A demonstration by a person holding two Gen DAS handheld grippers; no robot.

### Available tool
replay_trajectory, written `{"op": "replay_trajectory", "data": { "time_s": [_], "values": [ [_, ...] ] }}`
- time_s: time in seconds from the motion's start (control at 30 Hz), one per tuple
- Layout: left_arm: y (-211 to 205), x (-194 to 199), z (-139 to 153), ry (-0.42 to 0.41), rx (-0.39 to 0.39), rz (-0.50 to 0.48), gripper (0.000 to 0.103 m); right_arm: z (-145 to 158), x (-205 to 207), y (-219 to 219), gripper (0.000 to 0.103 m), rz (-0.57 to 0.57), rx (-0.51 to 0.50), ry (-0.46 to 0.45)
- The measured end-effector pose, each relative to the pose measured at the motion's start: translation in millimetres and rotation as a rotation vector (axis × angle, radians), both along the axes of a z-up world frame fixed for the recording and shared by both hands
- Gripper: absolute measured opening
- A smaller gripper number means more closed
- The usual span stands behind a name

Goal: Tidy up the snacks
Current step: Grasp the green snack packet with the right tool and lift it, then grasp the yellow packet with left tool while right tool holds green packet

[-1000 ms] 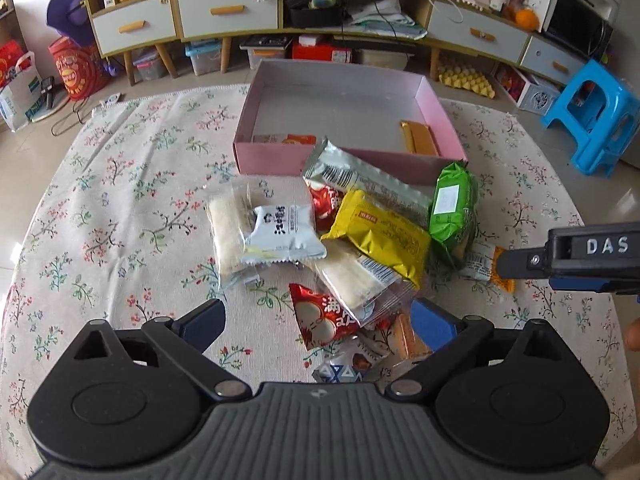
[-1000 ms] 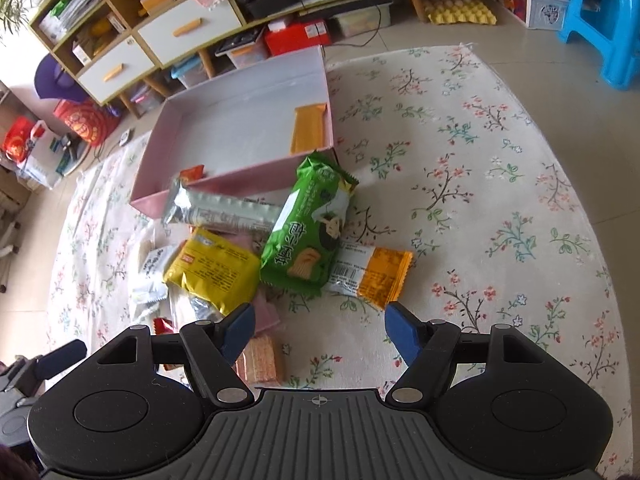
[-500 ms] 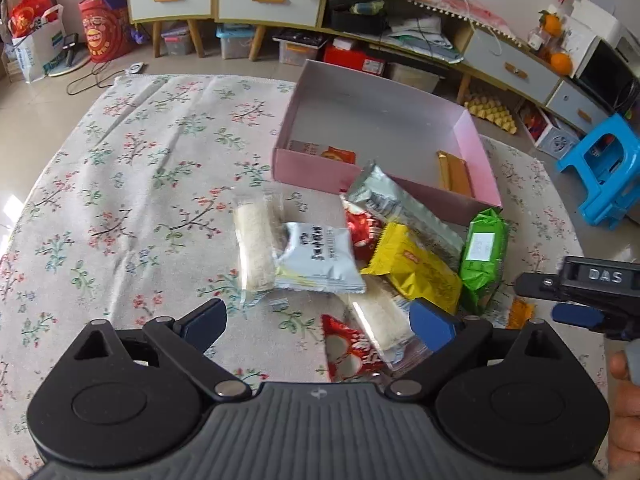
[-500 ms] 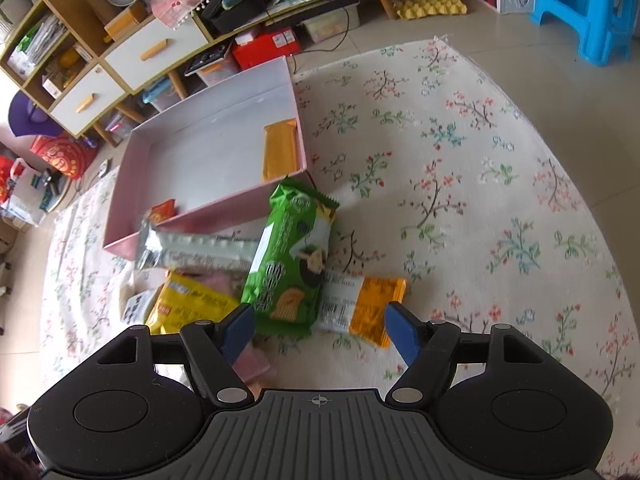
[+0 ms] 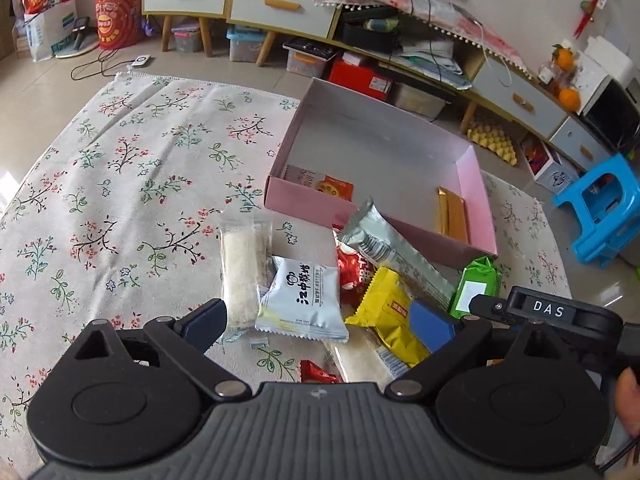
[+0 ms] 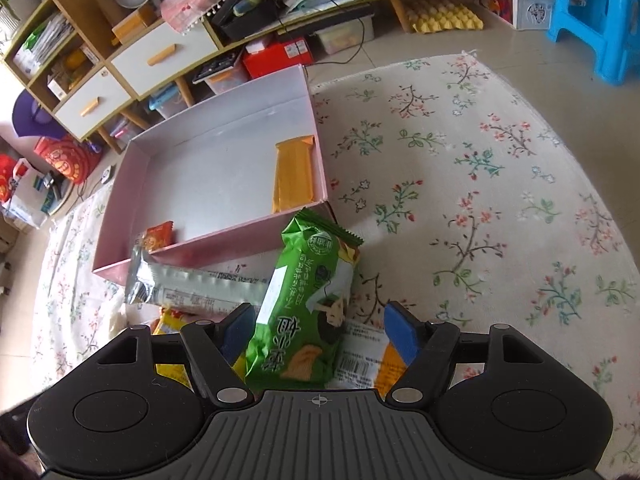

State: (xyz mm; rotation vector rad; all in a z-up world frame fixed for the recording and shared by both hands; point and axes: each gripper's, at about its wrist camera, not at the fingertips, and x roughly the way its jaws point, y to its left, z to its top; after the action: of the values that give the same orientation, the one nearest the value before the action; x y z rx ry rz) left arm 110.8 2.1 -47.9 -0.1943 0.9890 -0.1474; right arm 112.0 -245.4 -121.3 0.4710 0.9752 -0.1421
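A pile of snack packets lies on the floral cloth in front of an open pink box [image 5: 308, 196] [image 6: 224, 240]. In the box are a gold bar [image 5: 452, 216] [image 6: 294, 176] and a small orange packet [image 5: 332, 188] [image 6: 160, 234]. My right gripper [image 6: 320, 330] is open and straddles the lower end of a green packet [image 6: 308, 300] [image 5: 478, 288]; its pads stand clear of it. My left gripper [image 5: 320, 322] is open above a white packet [image 5: 300, 300], beside a clear-wrapped rice bar [image 5: 240, 272]. Silver [image 5: 396, 252] [image 6: 200, 284], yellow [image 5: 388, 316] and red [image 5: 352, 272] packets lie between.
An orange-and-white packet [image 6: 372, 364] lies under the green one's right side. The right gripper's body [image 5: 540, 312] sits close to the left one's right finger. A low drawer cabinet [image 5: 280, 4] and a blue stool [image 5: 600, 208] stand on the floor past the table.
My right gripper has come down and forward, so the green packet now lies between its fingers. My left gripper has rolled and shifted, bringing the white packet between its fingers.
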Motion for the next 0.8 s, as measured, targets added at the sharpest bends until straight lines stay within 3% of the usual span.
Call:
{"op": "replay_trajectory", "data": {
  "time_s": [0.13,0.27,0.6,0.8],
  "values": [
    [-1,2,-3,0.013,-0.003,-0.002,0.097,-12,7,1,0.064,0.002,0.008,0.015],
    [3,4,-4,0.023,-0.002,0.006,0.097,-14,7,1,0.046,0.011,0.06,0.0],
    [7,7,0,0.001,-0.005,0.013,0.096,11,-8,-4,0.045,-0.008,0.104,-0.056],
    [-20,5,-2,-0.01,-0.03,-0.126,0.097,32,-28,-10,0.045,-0.063,0.108,-0.108]
  ]
}}
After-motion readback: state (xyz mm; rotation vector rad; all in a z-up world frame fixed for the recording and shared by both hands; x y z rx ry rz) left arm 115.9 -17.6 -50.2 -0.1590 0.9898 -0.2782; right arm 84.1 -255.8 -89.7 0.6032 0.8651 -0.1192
